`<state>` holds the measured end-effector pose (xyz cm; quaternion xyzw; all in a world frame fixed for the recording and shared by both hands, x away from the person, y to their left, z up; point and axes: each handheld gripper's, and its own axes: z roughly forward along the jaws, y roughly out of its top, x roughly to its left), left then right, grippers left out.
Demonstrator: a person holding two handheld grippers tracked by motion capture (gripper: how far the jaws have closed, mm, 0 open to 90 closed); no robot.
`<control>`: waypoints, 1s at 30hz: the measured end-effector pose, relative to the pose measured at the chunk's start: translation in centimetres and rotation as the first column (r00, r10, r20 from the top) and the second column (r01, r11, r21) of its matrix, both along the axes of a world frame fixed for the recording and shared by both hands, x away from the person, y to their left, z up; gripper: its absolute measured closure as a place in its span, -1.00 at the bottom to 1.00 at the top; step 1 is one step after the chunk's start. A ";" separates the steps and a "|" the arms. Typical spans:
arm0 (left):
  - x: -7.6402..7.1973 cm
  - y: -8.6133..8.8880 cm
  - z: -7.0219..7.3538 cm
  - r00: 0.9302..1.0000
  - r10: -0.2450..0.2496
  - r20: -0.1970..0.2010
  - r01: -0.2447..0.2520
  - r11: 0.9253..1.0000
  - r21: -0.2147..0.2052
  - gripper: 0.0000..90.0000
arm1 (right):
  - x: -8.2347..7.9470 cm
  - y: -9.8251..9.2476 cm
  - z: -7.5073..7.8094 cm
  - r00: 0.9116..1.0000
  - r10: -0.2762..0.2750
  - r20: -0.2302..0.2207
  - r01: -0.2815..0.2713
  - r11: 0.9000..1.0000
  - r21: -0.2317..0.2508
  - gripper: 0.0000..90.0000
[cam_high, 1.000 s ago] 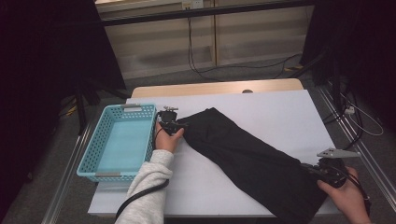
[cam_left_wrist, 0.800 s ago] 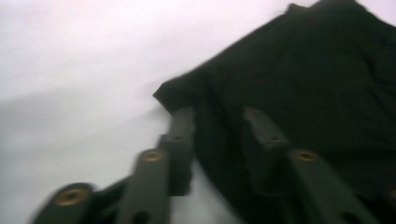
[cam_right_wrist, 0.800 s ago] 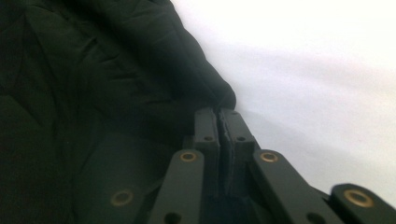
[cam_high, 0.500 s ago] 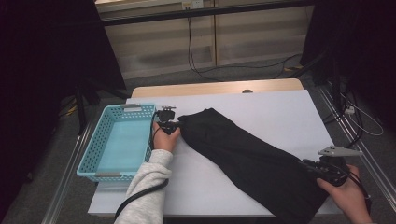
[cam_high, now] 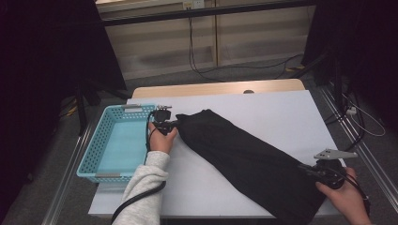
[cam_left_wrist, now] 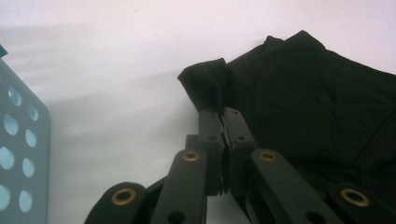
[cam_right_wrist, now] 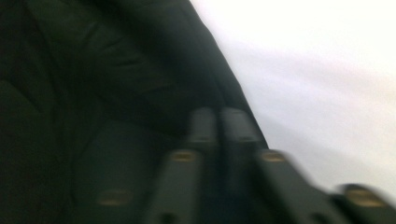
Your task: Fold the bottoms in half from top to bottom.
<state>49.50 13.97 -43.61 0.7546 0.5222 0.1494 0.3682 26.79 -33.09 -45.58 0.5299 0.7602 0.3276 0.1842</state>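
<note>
A long black cloth (cam_high: 244, 159) lies slantwise across the white table (cam_high: 281, 112), from the upper left to the near right corner. My left gripper (cam_high: 174, 124) is at the cloth's upper left end. In the left gripper view my left gripper (cam_left_wrist: 223, 112) is shut on a bunched corner of the black cloth (cam_left_wrist: 317, 102). My right gripper (cam_high: 305, 169) is at the cloth's lower right end. Its view is blurred. There my right gripper (cam_right_wrist: 218, 112) has just been closing, and its jaws stand together on the edge of the black cloth (cam_right_wrist: 93, 70).
A light blue perforated basket (cam_high: 89, 164) stands on the table's left side, close to my left hand; its wall (cam_left_wrist: 18, 140) is in the left gripper view. Bare white table lies beyond the cloth at the upper right. Cables run on the floor behind.
</note>
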 end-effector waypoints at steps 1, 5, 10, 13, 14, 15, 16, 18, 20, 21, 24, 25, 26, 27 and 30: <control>0.0 0.0 0.0 1.000 0.002 0.000 -0.002 1.000 0.000 0.95 | 0.1 0.1 0.0 1.000 0.003 -0.008 -0.003 1.000 -0.003 1.00; 0.0 0.3 0.0 1.000 0.020 -0.005 -0.020 1.000 -0.016 0.95 | 0.7 0.4 0.4 1.000 0.010 0.003 -0.010 1.000 0.009 1.00; -0.1 0.5 0.2 1.000 0.026 0.004 -0.026 1.000 -0.002 0.95 | 1.6 0.0 0.6 0.999 -0.022 0.028 0.022 1.000 -0.009 1.00; -0.1 0.5 0.1 1.000 0.021 0.003 -0.021 1.000 0.001 0.95 | 1.6 -0.2 0.3 1.000 -0.013 0.002 0.013 1.000 -0.001 1.00; -0.2 0.5 0.0 1.000 0.020 0.000 -0.020 1.000 -0.001 0.95 | 1.5 -0.2 0.3 1.000 -0.008 0.010 0.008 1.000 -0.011 0.96; -0.2 0.4 -0.1 1.000 0.018 -0.001 -0.018 1.000 0.000 0.95 | 1.3 -0.2 0.3 1.000 -0.004 0.006 0.004 1.000 -0.010 0.91; -0.2 0.4 -0.1 1.000 0.017 -0.003 -0.017 1.000 0.003 0.95 | 1.2 -0.3 0.3 1.000 -0.005 0.016 0.005 1.000 -0.007 0.84; -0.2 0.3 -0.2 1.000 0.010 -0.005 -0.010 1.000 0.006 0.95 | 1.0 -0.5 0.5 1.000 -0.015 0.013 0.015 1.000 -0.007 0.79; -0.2 0.3 -0.3 1.000 0.012 -0.002 -0.012 1.000 0.001 0.95 | 0.8 -0.6 0.7 1.000 -0.013 0.010 0.013 1.000 -0.002 0.76; -0.2 0.3 -0.3 1.000 0.012 -0.003 -0.012 1.000 0.000 0.95 | 0.7 -0.6 0.6 1.000 -0.008 0.003 0.008 1.000 -0.005 0.74; -0.3 0.3 -0.3 1.000 0.010 -0.007 -0.010 1.000 0.002 0.95 | 0.6 0.1 0.1 0.999 0.026 -0.021 -0.027 0.999 -0.021 0.80; -0.3 0.2 -0.3 1.000 0.007 -0.009 -0.006 1.000 0.004 0.95 | 0.6 0.2 0.1 1.000 0.027 -0.015 -0.028 1.000 -0.013 0.85; -0.3 0.2 -0.2 1.000 0.006 -0.009 -0.006 1.000 0.004 0.95 | 0.8 0.3 0.0 0.999 0.033 -0.019 -0.033 0.999 -0.006 0.99; -0.3 0.2 -0.2 1.000 0.007 -0.008 -0.007 1.000 0.007 0.95 | 0.8 0.4 0.1 0.999 0.036 -0.020 -0.036 0.999 -0.009 1.00; -0.3 0.3 -0.2 1.000 0.013 -0.005 -0.013 1.000 0.013 0.96 | 1.2 0.5 0.2 1.000 0.022 -0.004 -0.022 1.000 -0.009 1.00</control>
